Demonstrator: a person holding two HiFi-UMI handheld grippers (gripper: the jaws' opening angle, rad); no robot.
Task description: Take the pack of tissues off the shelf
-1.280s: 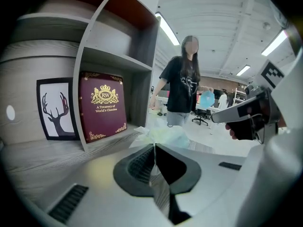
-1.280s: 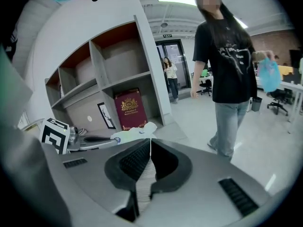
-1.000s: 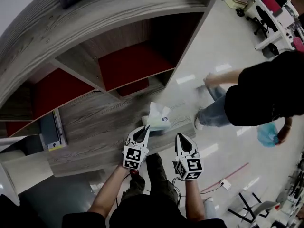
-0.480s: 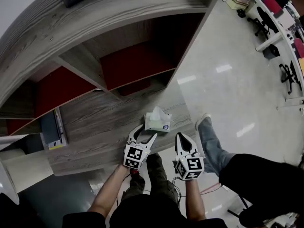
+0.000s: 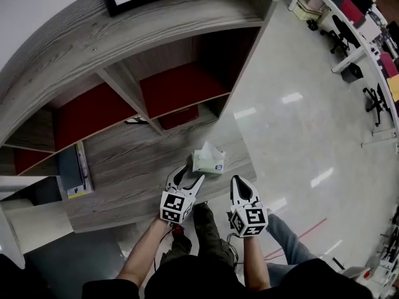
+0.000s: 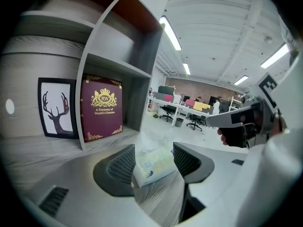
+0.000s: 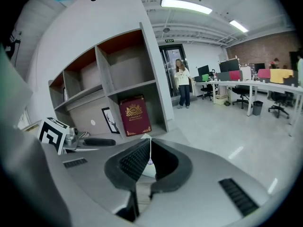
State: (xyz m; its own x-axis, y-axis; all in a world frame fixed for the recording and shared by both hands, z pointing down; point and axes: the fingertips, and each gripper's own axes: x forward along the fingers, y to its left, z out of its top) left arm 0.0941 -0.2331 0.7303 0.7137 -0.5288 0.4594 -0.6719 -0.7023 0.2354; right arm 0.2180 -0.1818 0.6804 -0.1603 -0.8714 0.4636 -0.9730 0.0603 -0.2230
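The pack of tissues point(image 5: 209, 159), pale green and white with a tissue sticking up, lies on the grey wooden ledge point(image 5: 131, 161) of the shelf unit. My left gripper point(image 5: 192, 174) stands open just short of the pack; its jaws have just been opening. In the left gripper view the pack point(image 6: 152, 164) shows in the gap between the jaws of the left gripper point(image 6: 156, 157), with no pad pressing on it. My right gripper point(image 5: 239, 180) is to the right of the pack, shut and empty. In the right gripper view the right gripper point(image 7: 147, 157) shows only a thin slit.
Red-backed cubbies point(image 5: 181, 83) are behind the ledge. A burgundy book point(image 6: 102, 109) and a framed deer picture point(image 6: 57, 108) stand in one. Books point(image 5: 75, 170) lie at the left. A passer-by's leg point(image 5: 290, 245) is at lower right. A person point(image 7: 182, 82) stands far off by office desks.
The left gripper, shut at the pack a second ago, has opened and drawn back a little; the pack rests on the ledge. The passer-by has moved from the right to the lower right.
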